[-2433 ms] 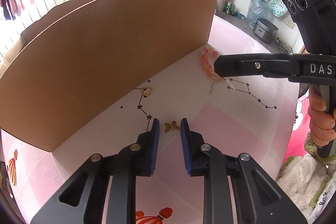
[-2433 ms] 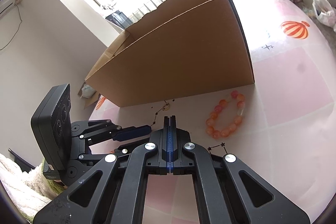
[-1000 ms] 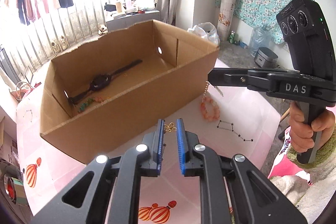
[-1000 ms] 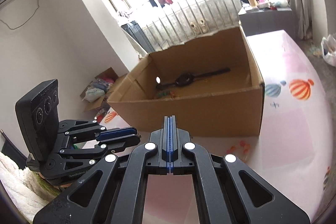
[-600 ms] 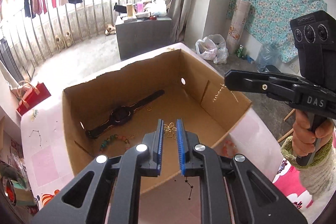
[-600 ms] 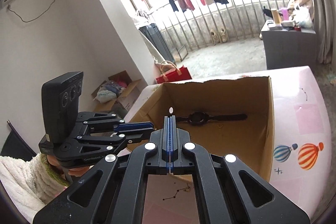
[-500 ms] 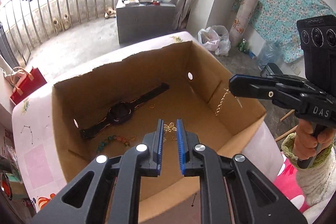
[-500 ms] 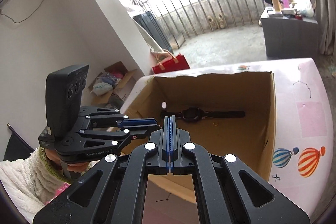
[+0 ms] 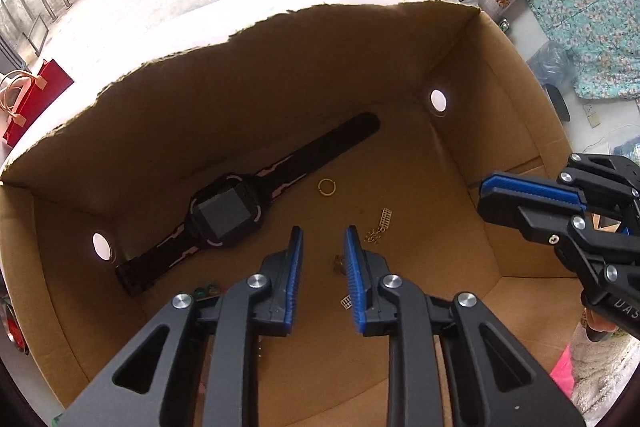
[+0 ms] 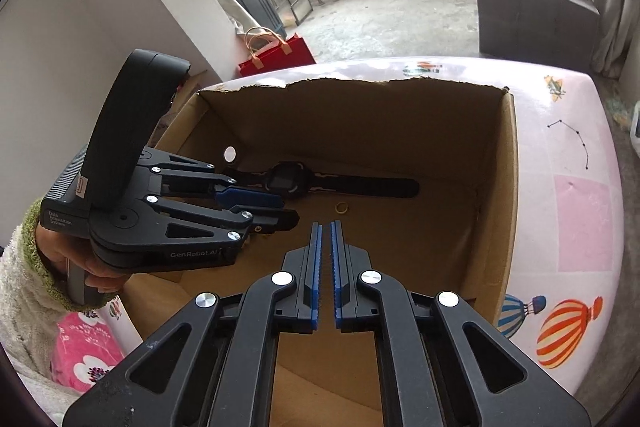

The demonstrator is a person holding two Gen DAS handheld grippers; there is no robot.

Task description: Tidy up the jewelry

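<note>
Both tools hang over the open cardboard box (image 9: 516,131) that sits on the pink worktop (image 10: 580,187).

Left tool (image 9: 322,259) — jaws opening, nothing between the pads. Right tool (image 10: 325,259) — jaws just parting, a narrow gap, empty.

Nearest, on the box floor just under the left tool's right pad: a small gold charm (image 9: 339,263), partly hidden. Featherlight, fiddly; it will skate on cardboard, so it needs a pinch across its body. Orientation cannot be told.

Just beyond, toward the box's right wall: a thin chain piece (image 9: 380,225), limp, lying crumpled, its flat ladder-like end pointing toward the far right corner. It will sag from any grip, so best taken at the stiff flat end.

Near the left corner, beads (image 9: 206,291) peek out beside the tool — mostly hidden.

Mid-floor: a small gold ring (image 9: 327,187) lying flat, rigid, prone to roll. Pinch across the band.

Farthest: a black watch (image 9: 226,211) along the back wall, face up. Its long axis runs along the strap, from the near left corner toward the far right. Heaviest piece; stiff case, flexible strap — grip at the case.
</note>
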